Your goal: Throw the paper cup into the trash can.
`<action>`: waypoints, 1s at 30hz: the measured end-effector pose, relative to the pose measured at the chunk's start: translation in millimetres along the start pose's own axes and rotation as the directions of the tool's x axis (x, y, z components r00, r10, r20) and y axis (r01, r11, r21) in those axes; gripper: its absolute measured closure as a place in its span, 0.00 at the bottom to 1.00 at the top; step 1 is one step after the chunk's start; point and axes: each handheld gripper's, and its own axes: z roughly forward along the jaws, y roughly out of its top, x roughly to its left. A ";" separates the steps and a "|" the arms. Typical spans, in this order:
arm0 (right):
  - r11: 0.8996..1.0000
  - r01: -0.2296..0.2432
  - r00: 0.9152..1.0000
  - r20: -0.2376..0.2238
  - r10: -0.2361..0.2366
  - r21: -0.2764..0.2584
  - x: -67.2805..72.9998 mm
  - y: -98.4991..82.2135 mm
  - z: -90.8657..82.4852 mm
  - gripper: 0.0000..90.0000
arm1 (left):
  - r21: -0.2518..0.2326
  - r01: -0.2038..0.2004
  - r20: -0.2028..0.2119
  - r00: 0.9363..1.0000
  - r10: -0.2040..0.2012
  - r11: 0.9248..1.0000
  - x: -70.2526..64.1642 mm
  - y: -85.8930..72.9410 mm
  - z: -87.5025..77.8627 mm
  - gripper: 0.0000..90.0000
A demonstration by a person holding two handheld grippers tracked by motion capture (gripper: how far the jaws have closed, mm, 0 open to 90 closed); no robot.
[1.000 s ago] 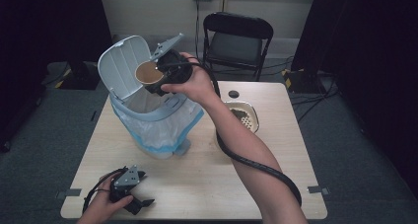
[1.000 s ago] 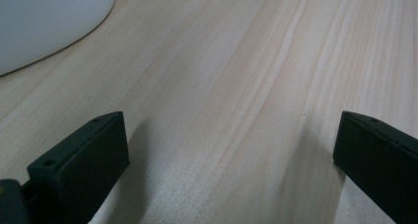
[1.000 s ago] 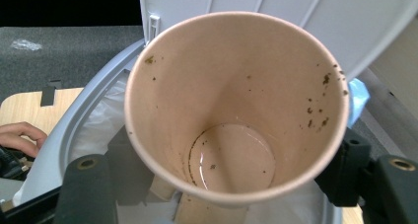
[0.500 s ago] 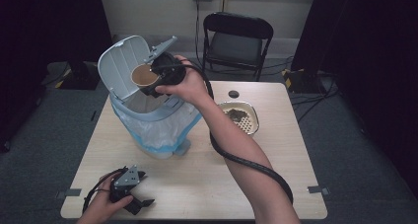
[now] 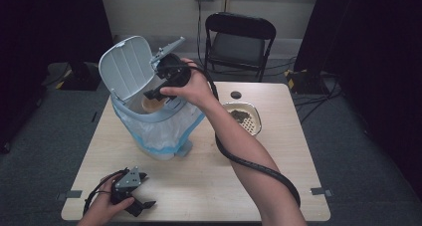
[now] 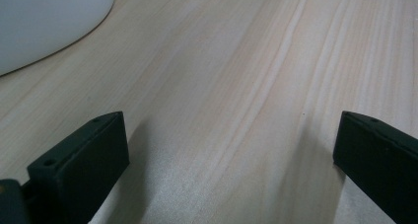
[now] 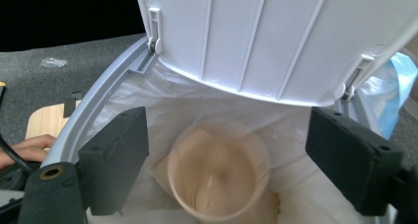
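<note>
Cup drop is basically done: my right tool [image 7: 226, 160] has just been opening, nothing between its jaws now, and the paper cup [image 7: 217, 177] is sitting inside the lined trash bin [image 5: 149, 121], center-left. Left tool [image 5: 130, 190] is idling released on the bench [image 5: 209, 186]. Strainer [image 5: 244, 117] at center-right maybe next.

cup [image 7: 217, 182] in bin [image 5: 154, 129] | strainer [image 5: 243, 117] right of bin

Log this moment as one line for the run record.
right gripper: jaws just opened, over bin | paper cup: released, inside bin liner | left gripper: open, resting on table
</note>
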 end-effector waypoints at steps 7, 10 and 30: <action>1.000 -0.003 1.000 -0.001 0.003 -0.013 0.8 -6.9 -17.7 0.19 | -0.001 -0.001 0.001 1.000 0.001 1.000 -0.2 -0.1 0.1 0.00; 1.000 -0.008 1.000 -0.001 0.008 -0.016 0.6 -12.0 -27.5 0.19 | -0.001 -0.001 0.001 1.000 0.001 1.000 -0.1 0.0 0.1 0.00; 0.998 -0.050 0.999 -0.008 0.050 -0.022 5.7 -70.8 -81.0 0.19 | 0.000 -0.001 0.001 1.000 0.001 1.000 -0.1 0.0 0.0 0.00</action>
